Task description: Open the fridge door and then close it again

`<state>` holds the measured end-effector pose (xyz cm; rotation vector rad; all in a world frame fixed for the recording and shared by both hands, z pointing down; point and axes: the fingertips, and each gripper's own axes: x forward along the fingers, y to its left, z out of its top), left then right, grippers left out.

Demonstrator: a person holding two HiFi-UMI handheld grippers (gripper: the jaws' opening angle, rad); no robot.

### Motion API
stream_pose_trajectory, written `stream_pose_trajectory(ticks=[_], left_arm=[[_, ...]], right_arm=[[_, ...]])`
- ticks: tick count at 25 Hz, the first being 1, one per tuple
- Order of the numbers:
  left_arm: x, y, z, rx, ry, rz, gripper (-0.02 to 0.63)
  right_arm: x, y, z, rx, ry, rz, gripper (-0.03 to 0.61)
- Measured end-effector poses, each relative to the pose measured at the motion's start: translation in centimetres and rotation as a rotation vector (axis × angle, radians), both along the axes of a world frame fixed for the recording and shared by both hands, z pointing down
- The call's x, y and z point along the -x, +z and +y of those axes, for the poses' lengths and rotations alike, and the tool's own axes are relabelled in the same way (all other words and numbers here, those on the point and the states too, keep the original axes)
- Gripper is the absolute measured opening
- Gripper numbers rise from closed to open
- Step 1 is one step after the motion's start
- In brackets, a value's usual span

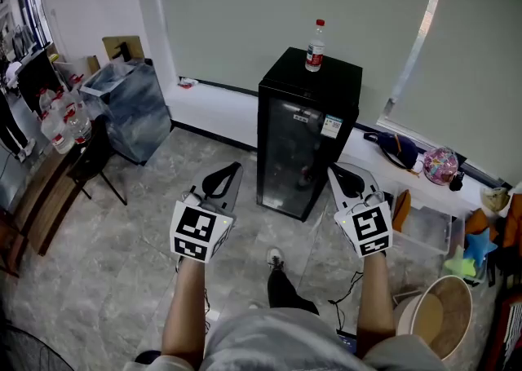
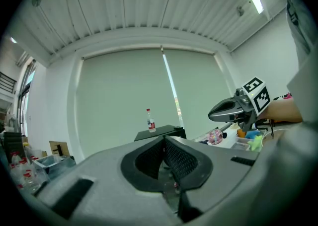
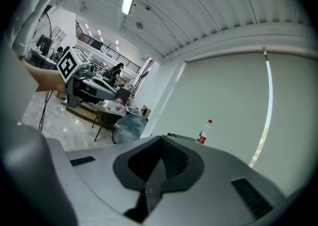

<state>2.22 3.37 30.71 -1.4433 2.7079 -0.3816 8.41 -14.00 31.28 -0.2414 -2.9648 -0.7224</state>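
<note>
A small black fridge (image 1: 306,129) with a glass door stands against the window wall, its door closed. A clear water bottle (image 1: 315,46) with a red cap stands on its top; the bottle (image 2: 150,120) also shows in the left gripper view and, as the bottle (image 3: 203,132), in the right gripper view. My left gripper (image 1: 231,171) hovers in front of the fridge's left side, shut and holding nothing. My right gripper (image 1: 336,173) hangs before the fridge's right front corner, also shut and holding nothing. Neither touches the fridge.
A grey bin (image 1: 130,104) with a plastic liner stands left of the fridge. A desk with bottles (image 1: 61,121) and a black chair (image 1: 94,161) are at far left. Bags, a plastic box (image 1: 424,227) and a round basket (image 1: 436,316) sit at right. Tiled floor lies in front.
</note>
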Motion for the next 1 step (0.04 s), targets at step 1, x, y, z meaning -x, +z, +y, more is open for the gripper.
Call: stream_pose_trajectory(ticks=[1], left_arm=[[0.02,0.08,-0.09,0.001,0.001,0.003,0.012]], right_arm=[[0.01,0.08,-0.10,0.000,0.001,0.002,-0.003]])
